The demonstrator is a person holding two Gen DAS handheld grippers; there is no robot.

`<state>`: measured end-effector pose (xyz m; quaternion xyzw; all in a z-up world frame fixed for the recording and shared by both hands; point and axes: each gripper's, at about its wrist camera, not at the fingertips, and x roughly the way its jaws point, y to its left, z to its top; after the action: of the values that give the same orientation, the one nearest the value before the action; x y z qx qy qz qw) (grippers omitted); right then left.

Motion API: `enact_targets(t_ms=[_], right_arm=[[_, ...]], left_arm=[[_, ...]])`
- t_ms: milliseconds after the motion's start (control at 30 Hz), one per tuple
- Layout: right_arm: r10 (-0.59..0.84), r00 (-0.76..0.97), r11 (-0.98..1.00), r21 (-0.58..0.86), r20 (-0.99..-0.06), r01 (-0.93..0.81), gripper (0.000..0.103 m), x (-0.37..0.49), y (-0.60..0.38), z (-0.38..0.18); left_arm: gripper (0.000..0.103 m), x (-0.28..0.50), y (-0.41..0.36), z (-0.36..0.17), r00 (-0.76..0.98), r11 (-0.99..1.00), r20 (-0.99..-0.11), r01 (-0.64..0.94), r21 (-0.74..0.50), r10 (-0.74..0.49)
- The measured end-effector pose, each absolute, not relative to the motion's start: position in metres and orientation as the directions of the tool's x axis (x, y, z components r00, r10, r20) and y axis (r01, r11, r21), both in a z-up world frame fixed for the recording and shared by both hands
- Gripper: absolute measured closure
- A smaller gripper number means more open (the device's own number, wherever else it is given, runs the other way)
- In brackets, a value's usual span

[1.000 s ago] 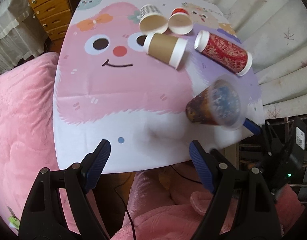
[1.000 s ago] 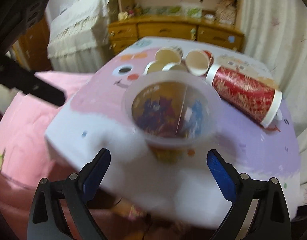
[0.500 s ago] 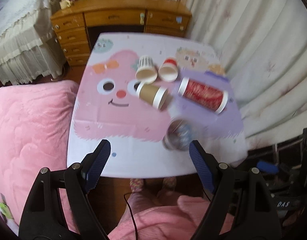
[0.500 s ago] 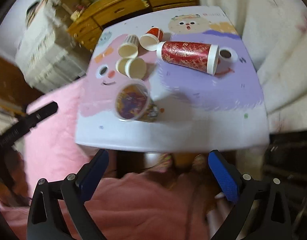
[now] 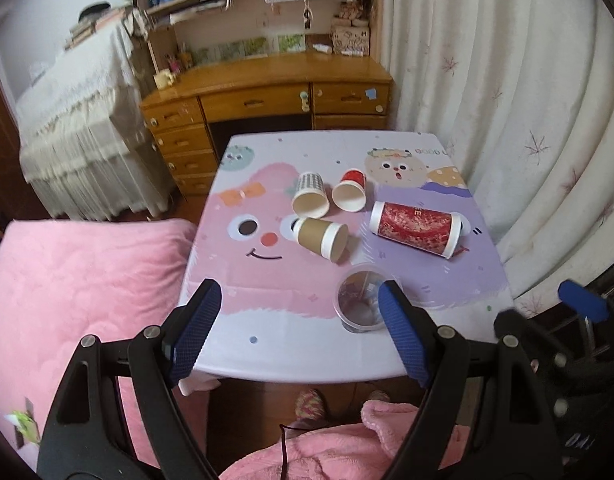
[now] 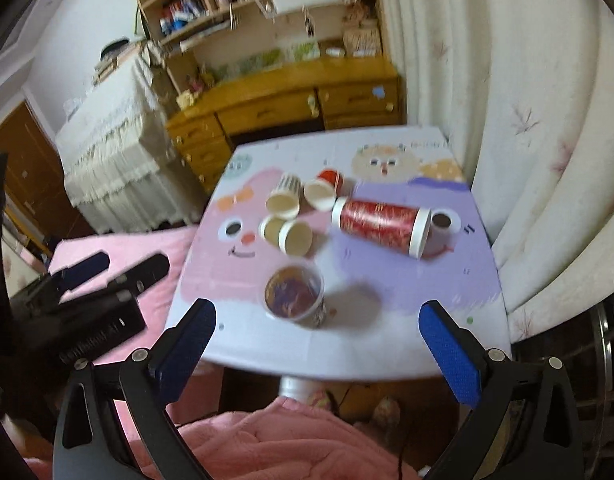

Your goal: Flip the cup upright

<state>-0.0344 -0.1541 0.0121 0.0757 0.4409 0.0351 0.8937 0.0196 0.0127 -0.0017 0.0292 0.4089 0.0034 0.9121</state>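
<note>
A clear plastic cup [image 5: 360, 301] with a colourful print stands upright near the table's front edge; it also shows in the right wrist view [image 6: 294, 295]. Behind it lie a brown paper cup [image 5: 321, 237], a striped cup [image 5: 310, 195], a small red cup [image 5: 350, 191] and a long red patterned cup [image 5: 415, 229], all on their sides. My left gripper [image 5: 299, 332] is open and empty, held back above the front edge. My right gripper [image 6: 317, 352] is open and empty, also back from the table. The right gripper shows at the right edge of the left wrist view [image 5: 579, 304].
The small table [image 5: 267, 344] has a pink cartoon cover. A pink bed [image 5: 79, 288] lies to the left, a wooden desk [image 5: 267, 92] with shelves behind, white curtains [image 5: 507, 100] to the right. Pink-clad legs are below the table's front edge.
Both grippers have pulled back and up from the table. The clear cup, tilted near the right gripper a second ago, now stands upright on the table, free of both grippers.
</note>
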Motion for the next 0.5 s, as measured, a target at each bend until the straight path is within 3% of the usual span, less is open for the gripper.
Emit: enact_targets(t_ms=[500], right_arm=[[0.119,0.664,0.981,0.192,-0.739,0.039,0.000,-0.047,-0.165,0.023]], left_arm=[[0.018,0.016,0.018,0.010,0.706,0.999,-0.707,-0.018,0.044,0.044]])
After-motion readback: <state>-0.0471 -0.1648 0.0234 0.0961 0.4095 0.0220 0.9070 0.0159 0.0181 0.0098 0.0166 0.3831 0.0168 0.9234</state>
